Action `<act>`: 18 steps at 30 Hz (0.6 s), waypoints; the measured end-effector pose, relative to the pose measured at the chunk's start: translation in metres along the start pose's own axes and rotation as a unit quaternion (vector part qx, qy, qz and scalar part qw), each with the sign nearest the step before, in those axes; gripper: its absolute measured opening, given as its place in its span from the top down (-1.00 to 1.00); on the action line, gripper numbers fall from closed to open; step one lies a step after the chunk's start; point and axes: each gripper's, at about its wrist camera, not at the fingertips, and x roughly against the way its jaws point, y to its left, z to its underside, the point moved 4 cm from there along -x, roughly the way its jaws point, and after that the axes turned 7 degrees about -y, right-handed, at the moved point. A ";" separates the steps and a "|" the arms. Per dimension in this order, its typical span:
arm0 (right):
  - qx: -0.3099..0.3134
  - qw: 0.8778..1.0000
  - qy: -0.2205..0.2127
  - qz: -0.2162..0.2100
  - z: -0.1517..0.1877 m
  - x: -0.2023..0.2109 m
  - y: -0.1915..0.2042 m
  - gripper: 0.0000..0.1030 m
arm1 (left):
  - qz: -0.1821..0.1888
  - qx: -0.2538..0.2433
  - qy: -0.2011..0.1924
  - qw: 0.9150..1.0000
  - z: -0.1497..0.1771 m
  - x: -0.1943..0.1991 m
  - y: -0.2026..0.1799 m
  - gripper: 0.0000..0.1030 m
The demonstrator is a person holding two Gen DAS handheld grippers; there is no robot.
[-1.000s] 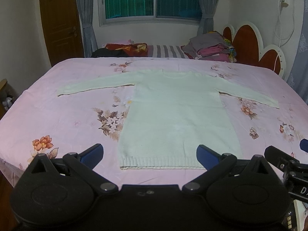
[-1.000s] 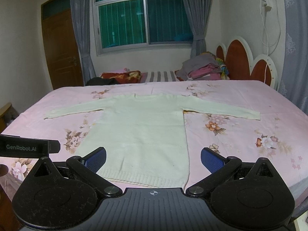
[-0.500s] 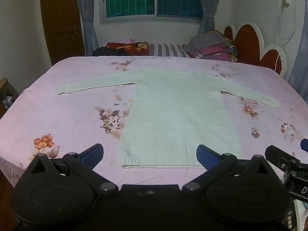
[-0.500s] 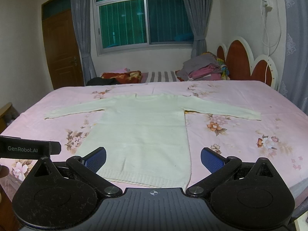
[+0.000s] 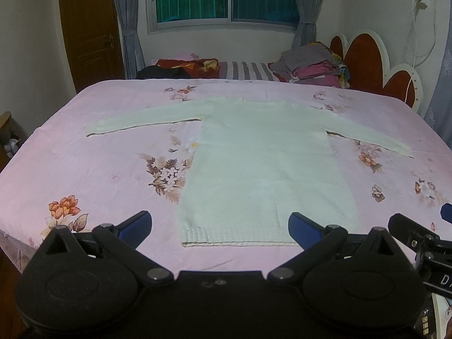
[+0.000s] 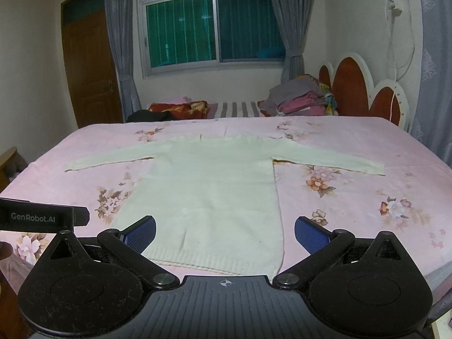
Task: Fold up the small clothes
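One pale cream sweater lies flat on the bed, front up, both sleeves stretched out sideways — left sleeve toward the door side, right sleeve toward the headboard side. Its ribbed hem faces the near edge of the bed, neckline pointing away toward the window. The bedsheet is pink with flower prints.

Left gripper hovers above the near edge of the bed, just short of the hem. Its blue-padded fingers stand spread wide, nothing between them; the hem sits in the gap as seen from its camera, not touched.

Right gripper hangs at the same near edge, a little to the right of the other. Its fingers are likewise released and apart, holding nothing — the sweater's lower right corner shows between them, below and beyond the tips.

In the right wrist view a black bar of the left tool, labelled GenRobot.AI, pokes in at the left margin.

Further back: a stack of folded clothes near the red and white headboard, a striped cloth, a dark red bundle. Grey curtains flank the window; a brown door stands to the left.
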 end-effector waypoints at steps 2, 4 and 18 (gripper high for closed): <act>0.000 1.000 0.000 0.000 0.000 -0.001 0.000 -1.00 | 0.000 0.000 0.001 1.000 -0.001 -0.002 0.001 -0.99; -0.001 1.000 0.000 0.002 0.001 -0.001 0.000 -1.00 | 0.000 0.000 0.002 1.000 -0.001 -0.004 0.001 -0.99; 0.003 1.000 0.003 0.010 -0.007 -0.025 0.000 -1.00 | -0.008 0.002 0.009 1.000 -0.011 -0.026 0.006 -0.99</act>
